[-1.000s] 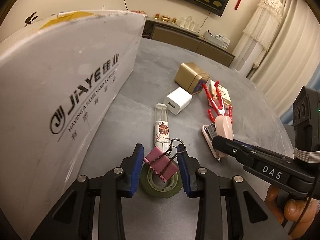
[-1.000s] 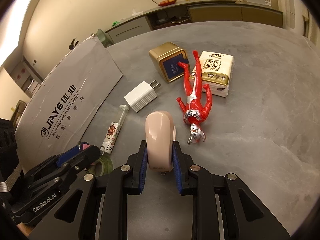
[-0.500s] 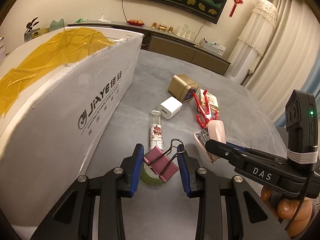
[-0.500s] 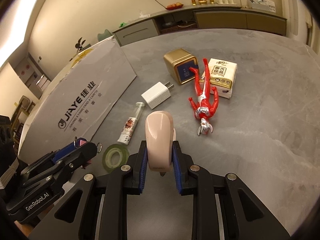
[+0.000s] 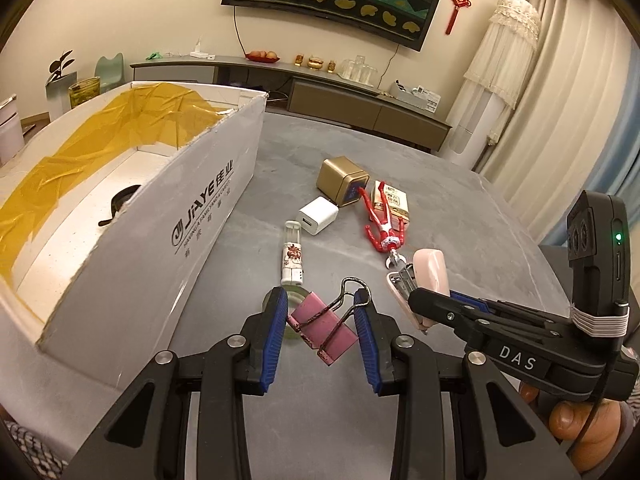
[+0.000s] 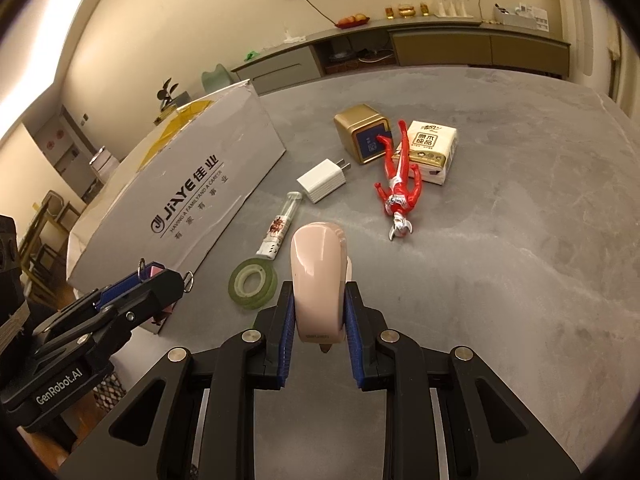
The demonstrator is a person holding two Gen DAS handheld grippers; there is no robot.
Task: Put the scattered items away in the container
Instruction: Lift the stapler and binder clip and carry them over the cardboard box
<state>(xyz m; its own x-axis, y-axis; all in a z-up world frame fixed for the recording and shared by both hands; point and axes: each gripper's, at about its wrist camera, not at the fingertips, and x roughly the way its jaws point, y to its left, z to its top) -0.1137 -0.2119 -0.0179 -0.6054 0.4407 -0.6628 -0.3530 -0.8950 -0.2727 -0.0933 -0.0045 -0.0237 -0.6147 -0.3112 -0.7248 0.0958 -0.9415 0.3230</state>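
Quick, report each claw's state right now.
Left claw: closed on the pink binder clip.
Right claw: closed on the pink stapler.

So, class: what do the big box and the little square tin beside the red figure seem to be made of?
Box: looks like white-faced cardboard, matte, with ragged torn edges and printed lettering.
Square tin: probably metal, judging by its gold satin sheen and crisp folded corners; coated card can't be ruled out.
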